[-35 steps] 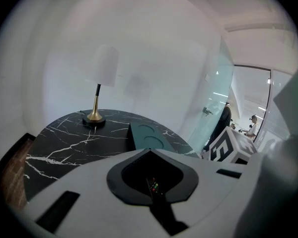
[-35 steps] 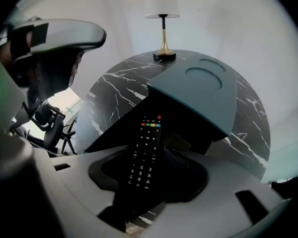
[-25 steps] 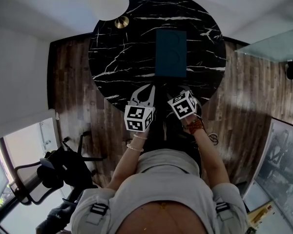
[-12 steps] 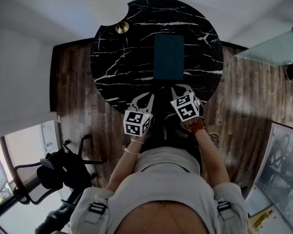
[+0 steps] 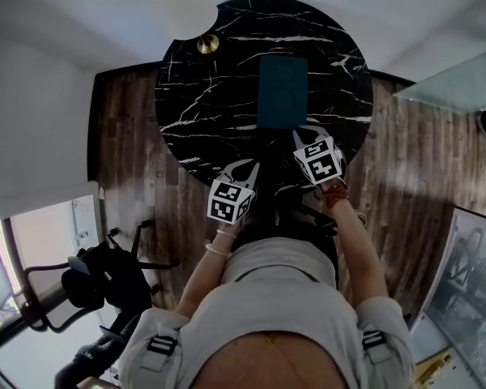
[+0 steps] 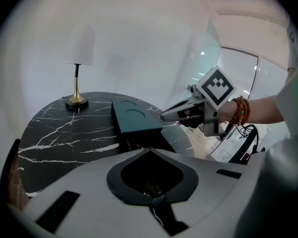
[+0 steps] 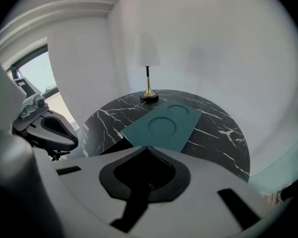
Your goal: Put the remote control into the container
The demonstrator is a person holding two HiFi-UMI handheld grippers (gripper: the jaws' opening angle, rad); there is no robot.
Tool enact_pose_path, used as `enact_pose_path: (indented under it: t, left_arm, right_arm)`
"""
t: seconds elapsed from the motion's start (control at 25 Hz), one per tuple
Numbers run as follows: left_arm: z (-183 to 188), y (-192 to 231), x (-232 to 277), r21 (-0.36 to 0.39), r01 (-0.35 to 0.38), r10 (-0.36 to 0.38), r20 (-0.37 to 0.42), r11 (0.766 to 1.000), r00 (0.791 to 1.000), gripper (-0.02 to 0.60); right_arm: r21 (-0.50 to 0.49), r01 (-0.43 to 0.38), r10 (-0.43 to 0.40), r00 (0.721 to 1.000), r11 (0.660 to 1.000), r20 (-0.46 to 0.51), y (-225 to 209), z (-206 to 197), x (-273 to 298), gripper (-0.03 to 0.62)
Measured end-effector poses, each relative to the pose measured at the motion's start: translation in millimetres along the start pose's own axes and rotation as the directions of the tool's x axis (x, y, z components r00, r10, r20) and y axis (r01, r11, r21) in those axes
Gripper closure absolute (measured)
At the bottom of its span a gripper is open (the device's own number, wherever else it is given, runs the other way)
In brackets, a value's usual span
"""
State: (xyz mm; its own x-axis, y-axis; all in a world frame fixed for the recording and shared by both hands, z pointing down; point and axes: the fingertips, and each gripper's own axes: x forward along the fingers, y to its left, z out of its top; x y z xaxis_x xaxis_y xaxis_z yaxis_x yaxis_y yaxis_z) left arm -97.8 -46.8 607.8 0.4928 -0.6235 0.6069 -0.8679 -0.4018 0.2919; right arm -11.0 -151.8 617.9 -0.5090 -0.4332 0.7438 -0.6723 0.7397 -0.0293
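Note:
A teal container (image 5: pixel 283 93) with two round recesses in its lid lies on the round black marble table (image 5: pixel 202 96). A dark thing with small red dots (image 6: pixel 135 145), perhaps the remote control, lies against the box's near end; the head view does not show it clearly. My right gripper (image 5: pixel 300 133) hovers at the box's near right corner, with its jaws (image 7: pixel 148 148) shut and nothing between them. My left gripper (image 5: pixel 250 165) hangs over the table's near edge, left of the box, its tips (image 6: pixel 150 150) together and empty.
A brass-footed lamp (image 5: pixel 208 43) with a white shade stands at the table's far left. Wooden floor surrounds the table. An exercise bike (image 5: pixel 97 278) stands to the lower left, and a glass surface (image 5: pixel 454 75) to the right.
My right gripper has moved forward and to the right, up to the box's near corner. My left gripper has drawn back a little toward the table's edge.

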Motion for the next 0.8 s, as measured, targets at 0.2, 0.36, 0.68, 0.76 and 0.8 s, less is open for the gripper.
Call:
enact_pose_path:
  t: [0.2,0.36,0.68,0.76,0.8]
  left_arm:
    - [-21,-8,-2,0.021,0.036,-0.034,-0.076,0.999,0.997,0.58]
    - [-37,-13,-6,0.046,0.05,-0.043,-0.135,0.998,0.99,0.58]
    - [-73,-32,-6,0.008,0.091,-0.087,-0.229,0.996,0.97,0.58]
    - [-83,-37,-5,0.003,0.106,-0.102,-0.259,0.994,0.961,0.58]
    - [-87,-37,-4,-0.004,0.11,-0.107,-0.269,0.994,0.957,0.58]
  right_arm:
    - [-0.013,0.017,-0.018,0.999,1.0,-0.028,-12,-9,9,0.583]
    - [-0.023,0.005,-0.006,0.999,1.0,-0.054,-8,-12,14,0.583]
    - [-0.041,0.002,-0.005,0.997,0.999,-0.073,-7,-10,26,0.583]
    - [-0.039,0.006,-0.009,0.997,0.999,-0.08,-8,-12,28,0.583]
    - [-0.037,0.007,-0.011,0.996,0.999,-0.083,-8,-13,29,0.583]
